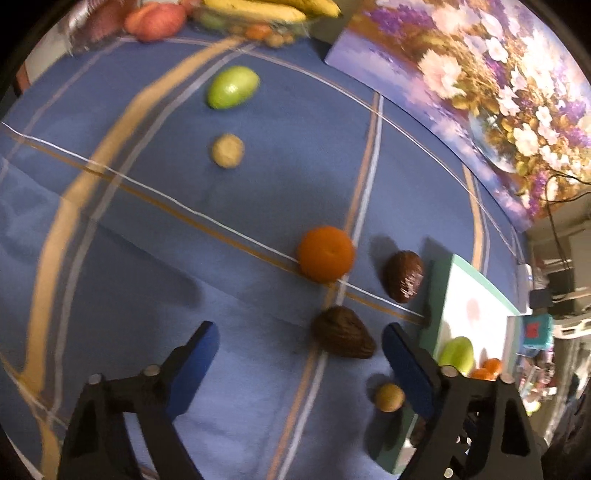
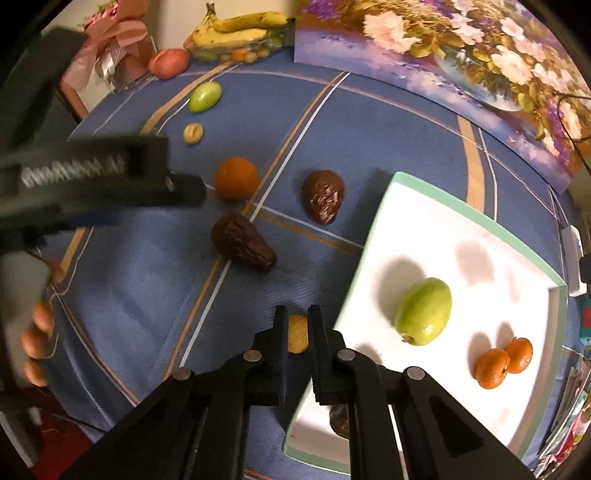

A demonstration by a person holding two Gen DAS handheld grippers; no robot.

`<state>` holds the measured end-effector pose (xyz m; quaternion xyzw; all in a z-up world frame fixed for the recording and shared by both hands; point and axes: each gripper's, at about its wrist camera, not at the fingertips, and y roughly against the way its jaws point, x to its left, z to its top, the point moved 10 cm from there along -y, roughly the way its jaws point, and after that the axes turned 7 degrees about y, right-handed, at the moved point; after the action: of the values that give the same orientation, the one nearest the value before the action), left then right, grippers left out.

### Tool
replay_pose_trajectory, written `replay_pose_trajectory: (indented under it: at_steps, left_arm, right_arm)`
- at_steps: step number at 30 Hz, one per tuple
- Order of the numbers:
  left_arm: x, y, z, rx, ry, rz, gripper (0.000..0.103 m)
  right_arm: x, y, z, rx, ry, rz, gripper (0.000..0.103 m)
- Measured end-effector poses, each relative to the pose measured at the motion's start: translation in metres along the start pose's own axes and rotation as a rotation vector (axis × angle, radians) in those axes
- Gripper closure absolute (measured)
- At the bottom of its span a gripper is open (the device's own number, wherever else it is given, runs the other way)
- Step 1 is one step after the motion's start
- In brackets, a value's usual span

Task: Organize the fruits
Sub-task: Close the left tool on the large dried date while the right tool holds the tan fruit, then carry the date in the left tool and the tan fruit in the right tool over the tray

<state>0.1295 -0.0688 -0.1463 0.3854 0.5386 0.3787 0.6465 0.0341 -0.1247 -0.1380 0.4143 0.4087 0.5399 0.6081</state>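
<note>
My left gripper (image 1: 301,350) hangs open over the blue tablecloth. A dark brown wrinkled fruit (image 1: 343,332) lies between its blue pads, nearer the right one and untouched. Beyond it are an orange (image 1: 325,253), a second dark fruit (image 1: 404,276), a walnut (image 1: 228,150) and a green fruit (image 1: 232,86). My right gripper (image 2: 297,312) is shut on a small walnut (image 2: 297,334) beside the left edge of the white, green-rimmed tray (image 2: 443,229). The tray holds a green fruit (image 2: 424,311) and two tangerines (image 2: 491,368). A dark item (image 2: 340,421) is half hidden under a finger.
A bowl with bananas (image 2: 236,29) and a reddish fruit (image 2: 168,62) stand at the table's far edge. A floral painting (image 2: 461,55) leans along the back right. A person's fingers (image 2: 37,332) hold the left gripper's handle at the left.
</note>
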Motion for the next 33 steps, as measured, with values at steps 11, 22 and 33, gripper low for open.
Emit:
replay_pose_trajectory:
  at_steps: [11, 22, 33]
  left_arm:
    - [-0.025, -0.027, -0.009, 0.047, -0.006, -0.043, 0.054]
    - [-0.013, -0.007, -0.004, -0.003, 0.012, -0.046, 0.063]
    - [0.008, 0.027, 0.007, -0.074, 0.024, -0.018, 0.063]
  right_arm:
    - [-0.010, 0.013, -0.004, -0.025, -0.006, -0.018, 0.093]
    - [-0.006, 0.017, -0.003, -0.011, 0.009, 0.012, 0.093]
    - [0.006, -0.008, -0.009, 0.070, 0.082, -0.023, 0.082]
